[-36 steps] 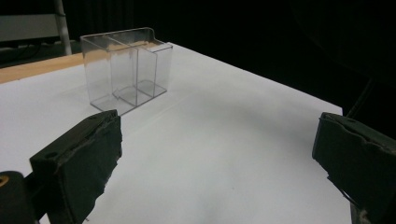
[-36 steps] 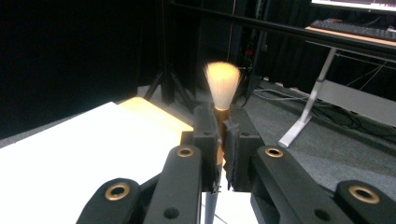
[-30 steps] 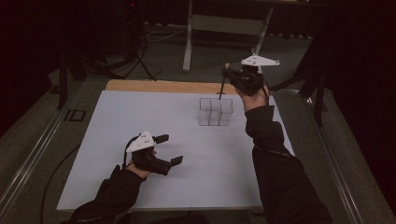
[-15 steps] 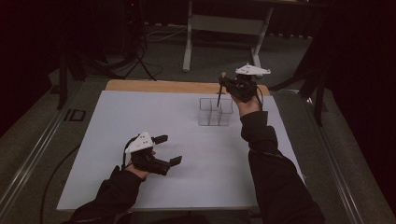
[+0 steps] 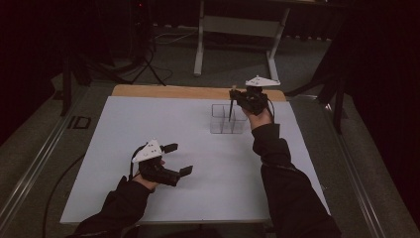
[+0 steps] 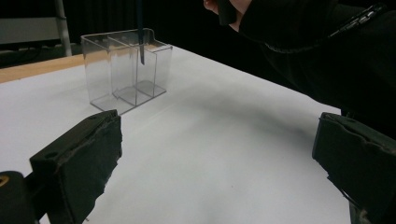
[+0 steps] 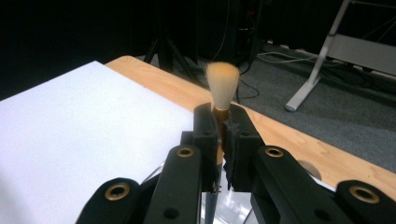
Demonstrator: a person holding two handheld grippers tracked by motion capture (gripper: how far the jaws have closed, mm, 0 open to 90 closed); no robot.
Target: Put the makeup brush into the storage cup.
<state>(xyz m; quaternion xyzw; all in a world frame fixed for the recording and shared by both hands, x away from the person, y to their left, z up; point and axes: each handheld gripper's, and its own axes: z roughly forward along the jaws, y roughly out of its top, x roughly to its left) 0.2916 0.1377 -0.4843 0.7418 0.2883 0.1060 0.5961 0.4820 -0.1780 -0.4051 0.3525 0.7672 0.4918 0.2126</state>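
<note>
**Brush held over the clear organizer**

Jaws of the right gripper (image 7: 219, 135) are clamped on a brush (image 7: 222, 86) just under its bristles. Its long axis stands near upright, bristles up, handle tip down inside the clear organizer (image 5: 229, 119) at the table's (image 5: 148, 119) far side. Judging by this, insertion is underway; next comes a straight release. Left gripper (image 5: 177, 159) rests wide open, empty, well apart.

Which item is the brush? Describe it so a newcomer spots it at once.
Start at the white table and go to the clear plastic organizer near its far edge. Above it, the right hand-held gripper clamps the brush upright: a thin dark handle dipping into a compartment, with the tan bristle tuft on top.
</note>
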